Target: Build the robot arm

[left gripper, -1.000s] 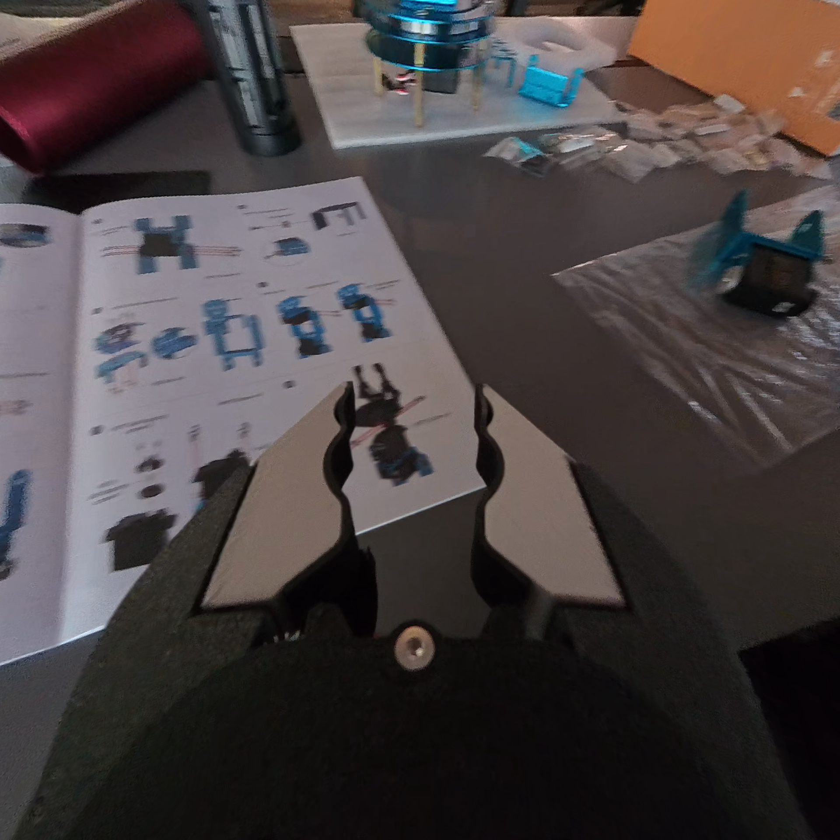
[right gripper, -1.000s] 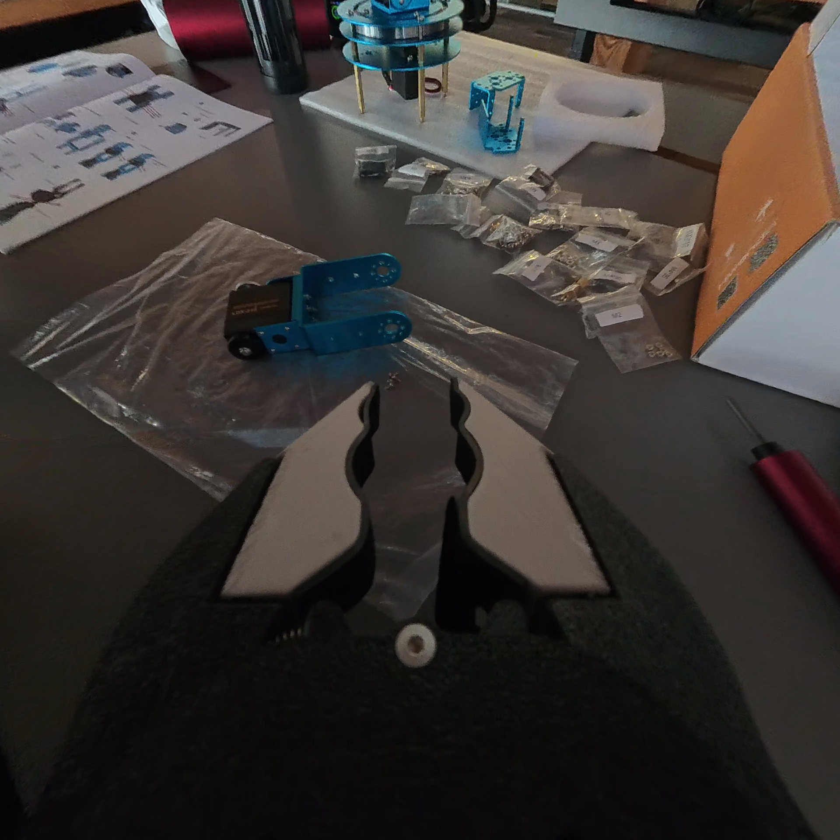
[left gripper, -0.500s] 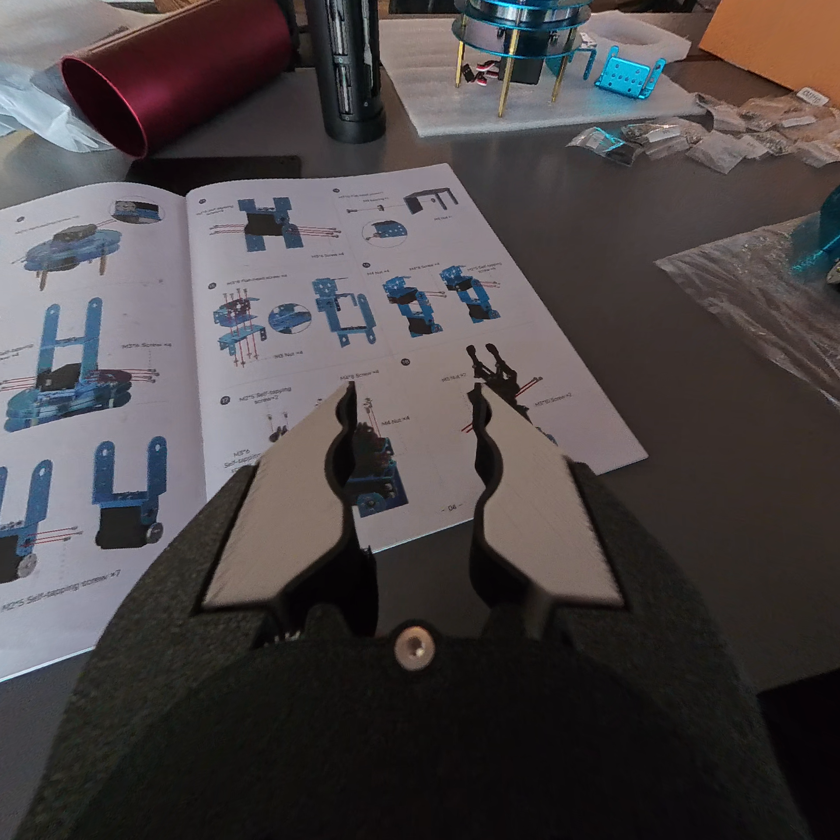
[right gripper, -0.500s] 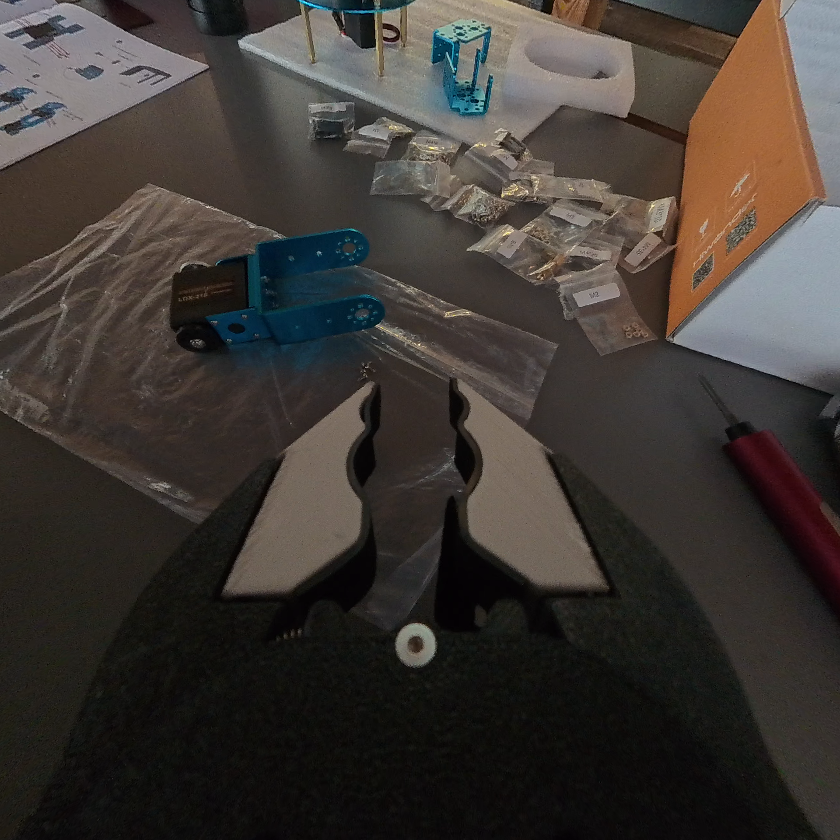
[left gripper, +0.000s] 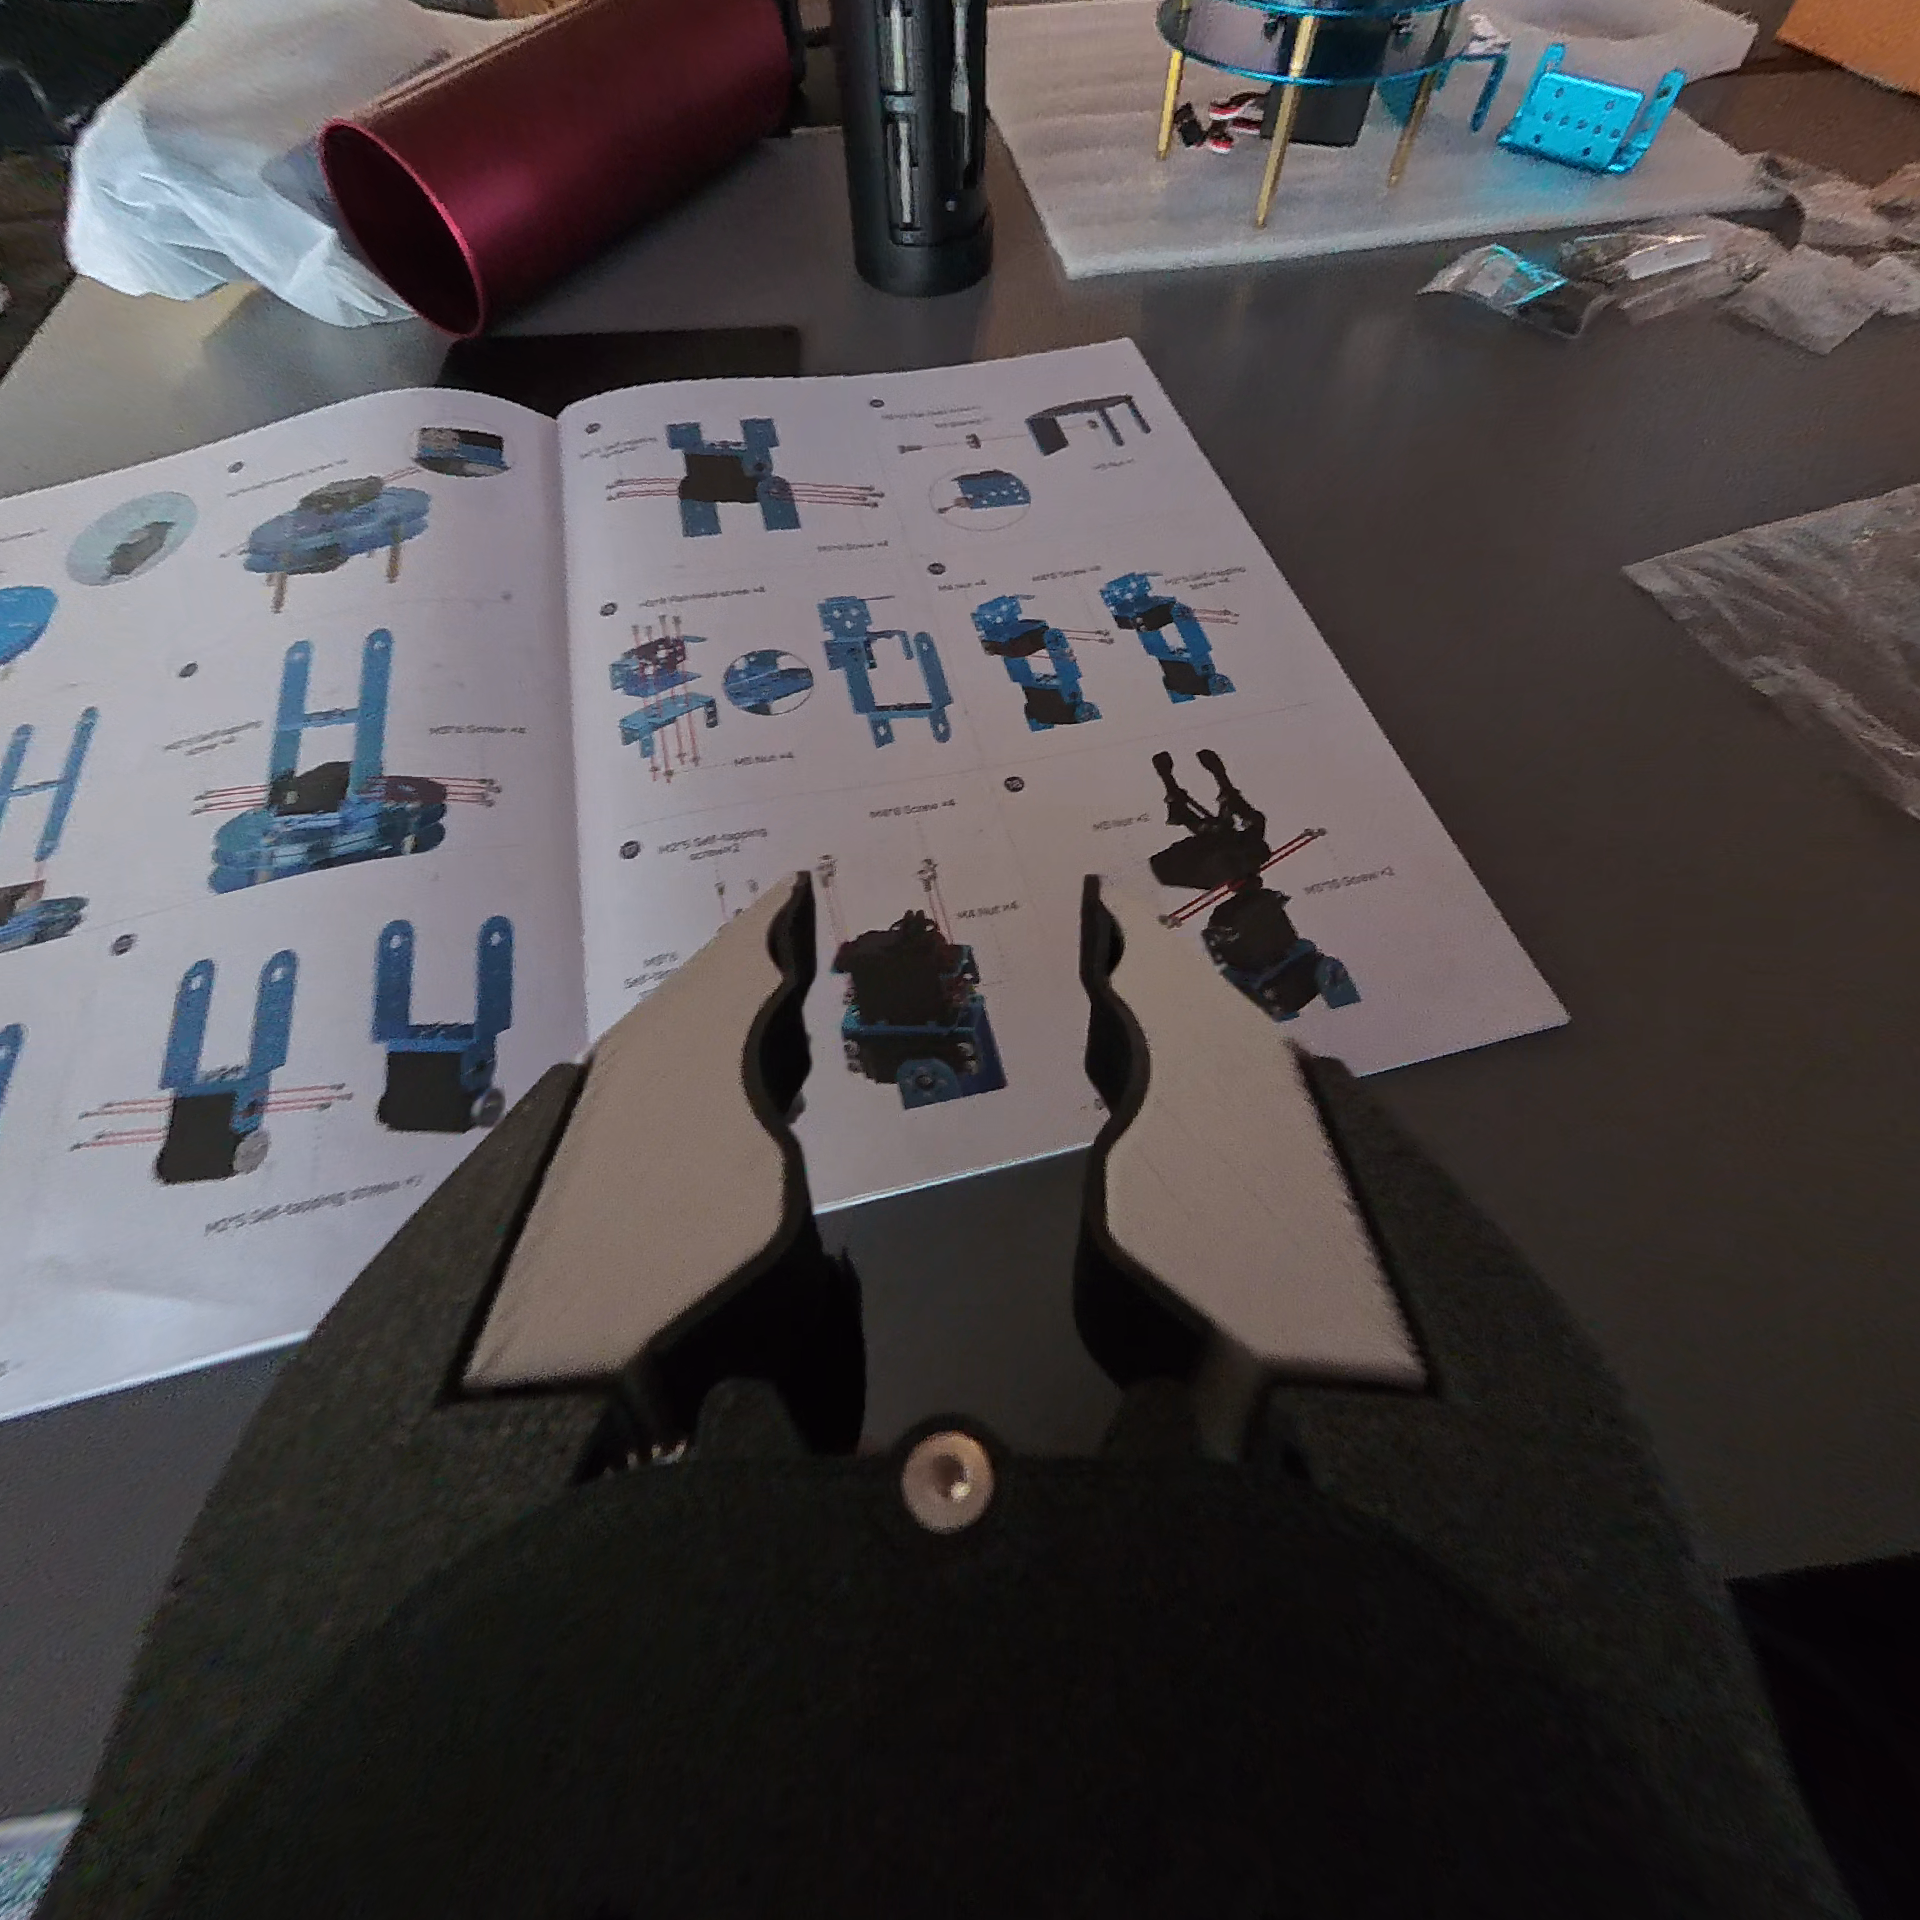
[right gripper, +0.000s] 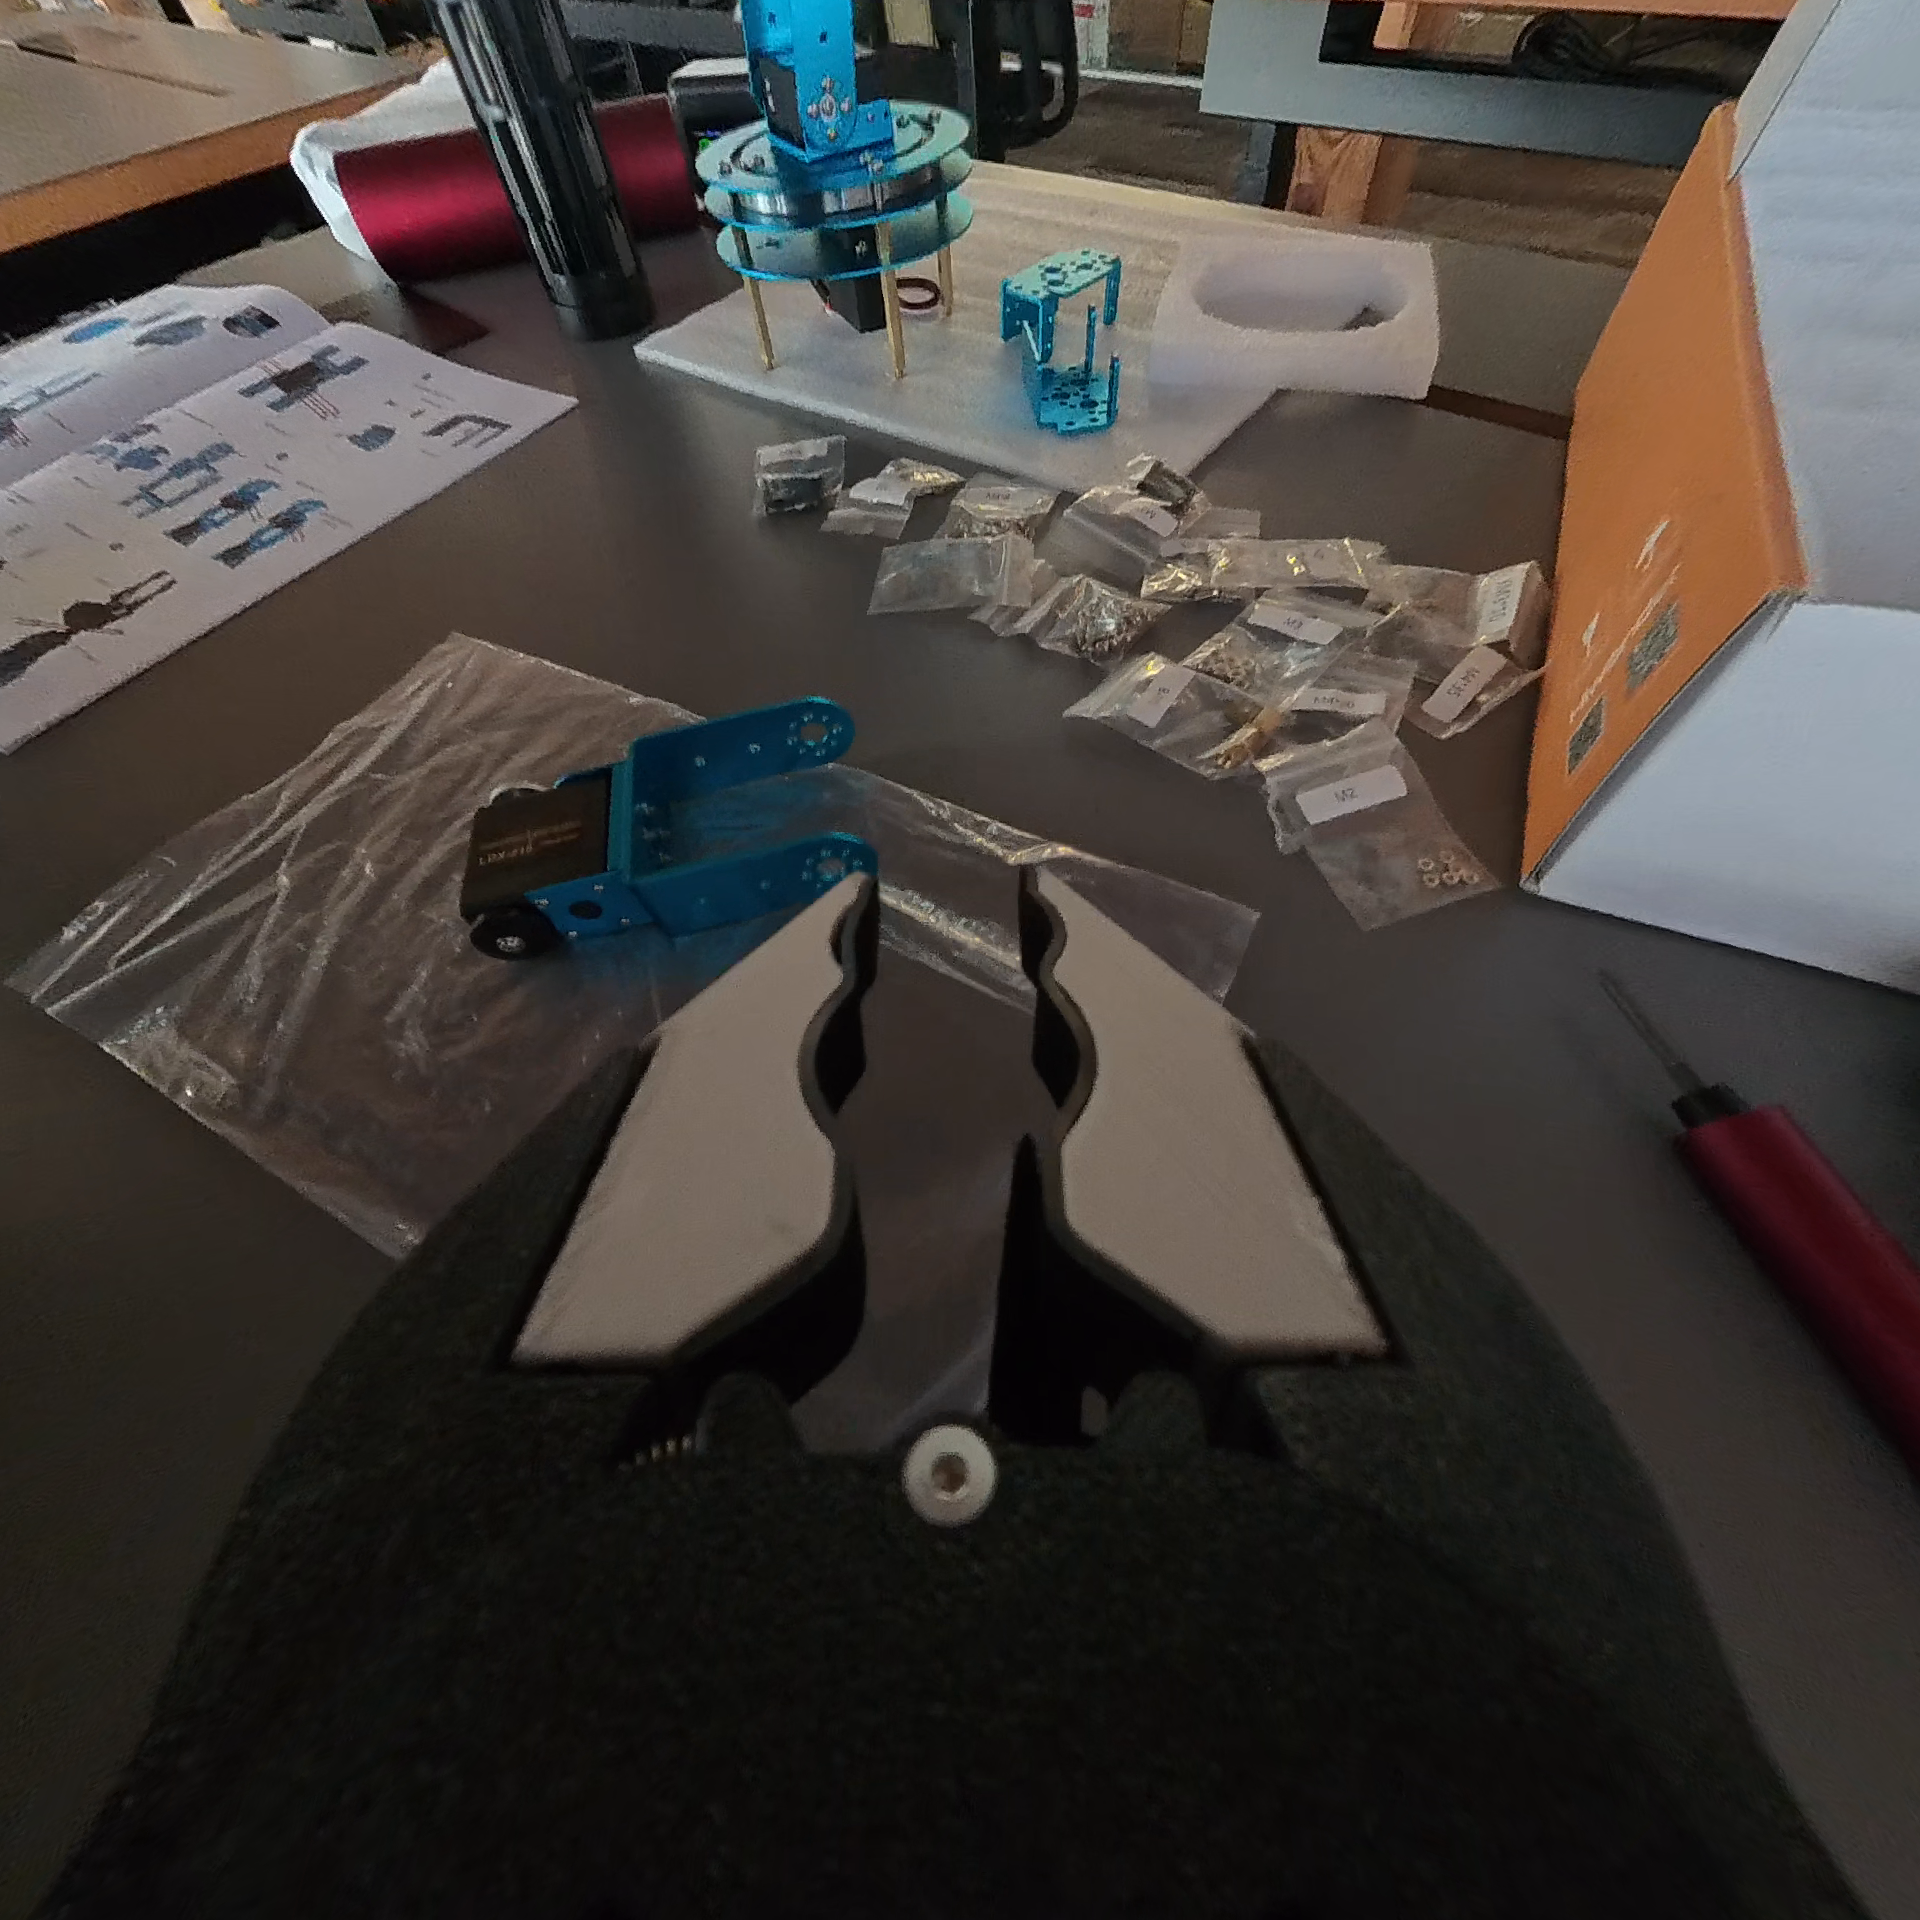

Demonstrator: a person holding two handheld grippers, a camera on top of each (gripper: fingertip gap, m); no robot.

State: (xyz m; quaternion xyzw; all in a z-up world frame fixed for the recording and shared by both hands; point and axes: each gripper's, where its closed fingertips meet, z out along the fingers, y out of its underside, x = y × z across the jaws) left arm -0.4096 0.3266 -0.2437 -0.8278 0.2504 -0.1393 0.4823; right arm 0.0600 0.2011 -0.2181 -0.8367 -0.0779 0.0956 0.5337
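The left gripper (left gripper: 945, 894) is hovering over the open manual (left gripper: 790, 748) on the counter (left gripper: 1558, 1195), jaws wide apart and holding nothing. The right gripper (right gripper: 948, 883) is hanging just above the plastic bag (right gripper: 312, 966), jaws a little apart and empty, its left tip just beside the blue bracket with its servo (right gripper: 665, 831), though contact cannot be told. Farther off, the tiered base (right gripper: 831, 197) and a loose bracket (right gripper: 1060, 343) are standing on the foam sheet (right gripper: 1195, 436), with unopened screw bags (right gripper: 1195, 634), an orange box (right gripper: 1683, 520) and a red screwdriver (right gripper: 1808, 1226) lying about.
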